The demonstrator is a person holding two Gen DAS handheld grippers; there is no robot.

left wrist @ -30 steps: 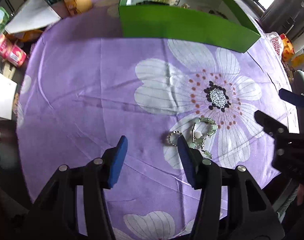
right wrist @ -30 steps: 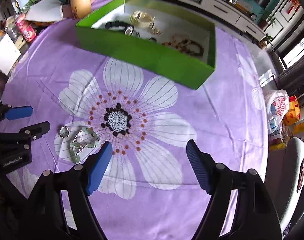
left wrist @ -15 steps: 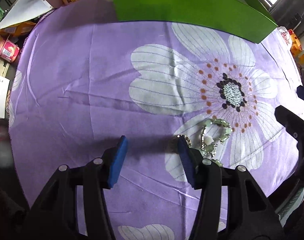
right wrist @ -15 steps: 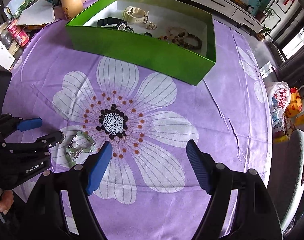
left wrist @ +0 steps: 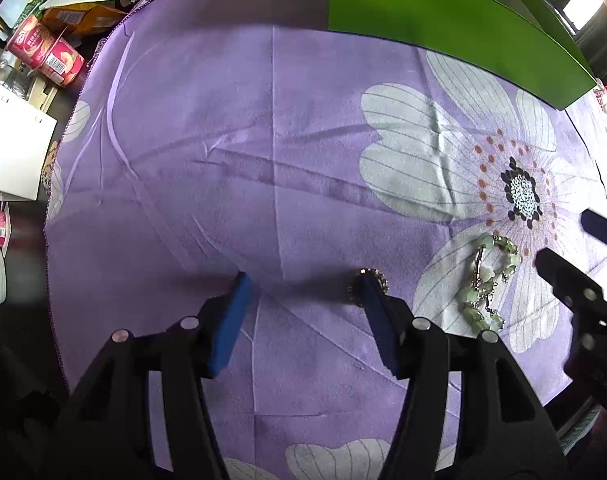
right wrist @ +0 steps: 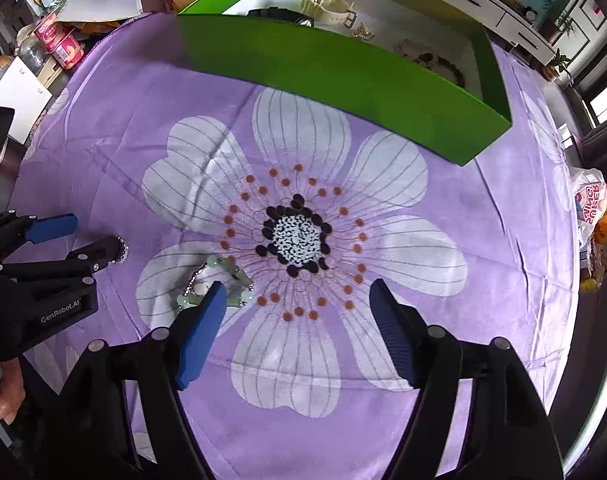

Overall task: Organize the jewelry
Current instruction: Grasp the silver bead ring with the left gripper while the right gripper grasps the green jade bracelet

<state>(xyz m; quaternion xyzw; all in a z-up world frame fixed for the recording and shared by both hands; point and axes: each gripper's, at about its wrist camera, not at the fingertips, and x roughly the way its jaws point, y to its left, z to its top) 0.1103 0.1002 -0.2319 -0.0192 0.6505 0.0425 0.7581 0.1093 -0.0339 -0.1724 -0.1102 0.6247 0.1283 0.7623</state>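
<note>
While my left gripper (left wrist: 303, 280) hangs low over the purple cloth (left wrist: 231, 184) with its 2 jaws spread, a small sparkly ring (left wrist: 357, 292) lies right at the tip of its right finger, partly hidden. My right gripper (right wrist: 297, 292) is released too, its left finger over the green bead bracelet (right wrist: 227, 270) lying on a white petal. Beyond sits the green box (right wrist: 343, 76) holding a cream watch (right wrist: 327, 6)

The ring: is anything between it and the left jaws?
Nothing visible. The ring lies on the cloth right at the tip of one finger of the open left gripper, partly hidden behind it.
</note>
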